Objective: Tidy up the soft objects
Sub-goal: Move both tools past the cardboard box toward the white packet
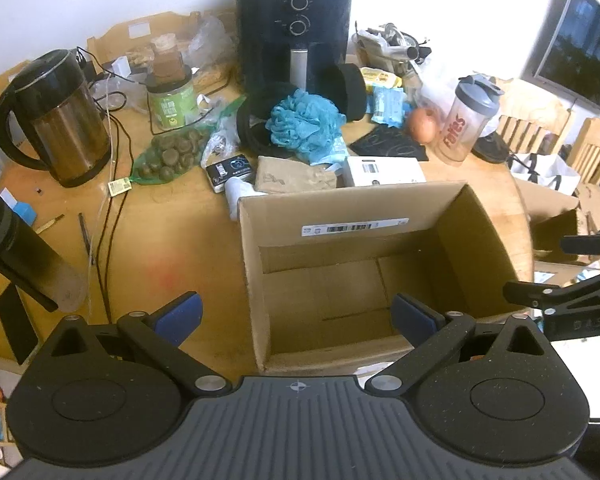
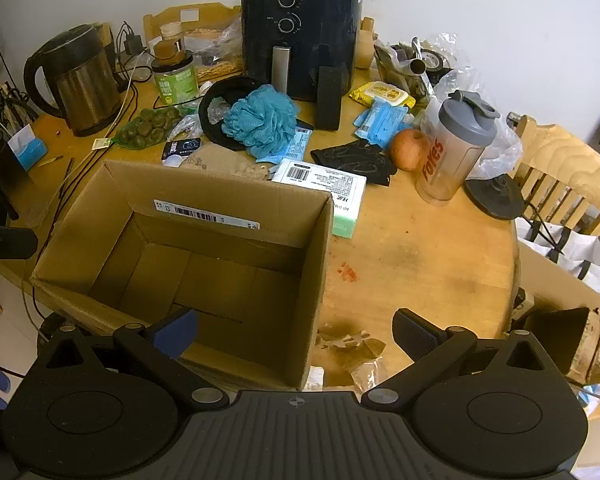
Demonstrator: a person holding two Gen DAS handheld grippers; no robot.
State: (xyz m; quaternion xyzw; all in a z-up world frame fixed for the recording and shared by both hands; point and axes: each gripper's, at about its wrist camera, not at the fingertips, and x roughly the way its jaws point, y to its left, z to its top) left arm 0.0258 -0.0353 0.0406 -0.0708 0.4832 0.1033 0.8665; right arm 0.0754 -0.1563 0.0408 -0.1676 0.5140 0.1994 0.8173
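Note:
An open, empty cardboard box [image 1: 476, 224] [image 2: 320, 240] stands on the round wooden table. Behind it lie a blue mesh bath pouf [image 1: 304, 120] [image 2: 262, 120], a black sponge block [image 1: 350, 90] [image 2: 329, 98], a black cloth [image 2: 352, 158] [image 1: 388, 144] and a tan cloth [image 1: 294, 176] [image 2: 224, 164]. My left gripper [image 1: 296, 316] is open and empty over the box's near edge. My right gripper [image 2: 296, 330] is open and empty, at the box's near right corner.
A black air fryer [image 1: 294, 28] [image 2: 300, 32], a kettle [image 1: 56, 120] [image 2: 80, 80], a green jar [image 1: 170, 100], a shaker bottle [image 2: 456, 148] [image 1: 470, 120], an apple [image 2: 408, 150], a white carton [image 2: 324, 192] and cables crowd the back. Wooden chairs [image 2: 568, 176] stand to the right.

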